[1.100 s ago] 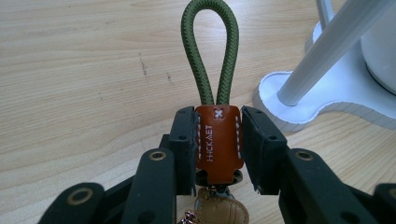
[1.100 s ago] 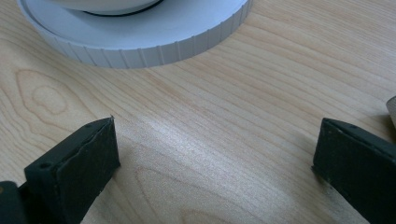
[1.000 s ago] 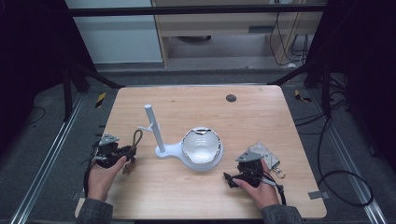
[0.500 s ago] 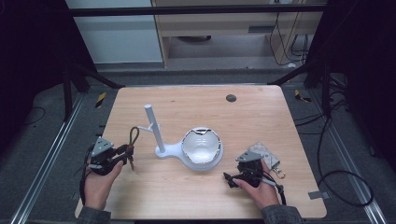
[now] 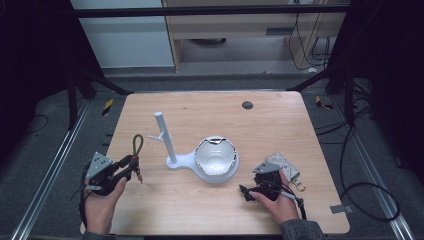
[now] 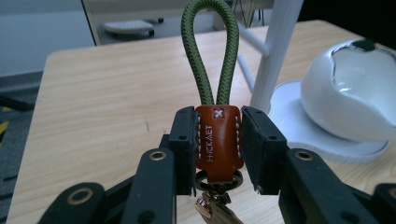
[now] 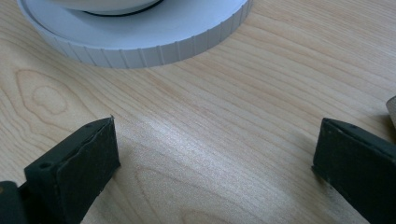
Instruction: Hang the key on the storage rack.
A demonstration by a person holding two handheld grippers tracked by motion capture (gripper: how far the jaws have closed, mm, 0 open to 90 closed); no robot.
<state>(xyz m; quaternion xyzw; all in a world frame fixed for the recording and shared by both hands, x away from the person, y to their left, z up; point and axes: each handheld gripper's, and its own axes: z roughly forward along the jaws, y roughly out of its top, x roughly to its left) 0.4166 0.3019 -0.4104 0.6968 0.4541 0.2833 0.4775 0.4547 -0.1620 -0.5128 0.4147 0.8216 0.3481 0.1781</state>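
Note:
My left gripper is shut on a keychain with a brown leather tab, a green cord loop and a metal clasp hanging below. It is held above the table's left front area. To its right stands a white stand with a post, a side peg and a round base carrying a white bowl. In the left gripper view the post rises just behind the loop. My right gripper is open, low over the table in front of the base, with nothing between its jaws.
A grey patterned pouch with a clasp lies beside the right hand. A dark round hole sits near the far edge of the wooden table. Dark floor and metal rails surround the table.
My left gripper has lifted and turned with the keychain, so the green loop now points up and away toward the stand. The right gripper has stayed put.

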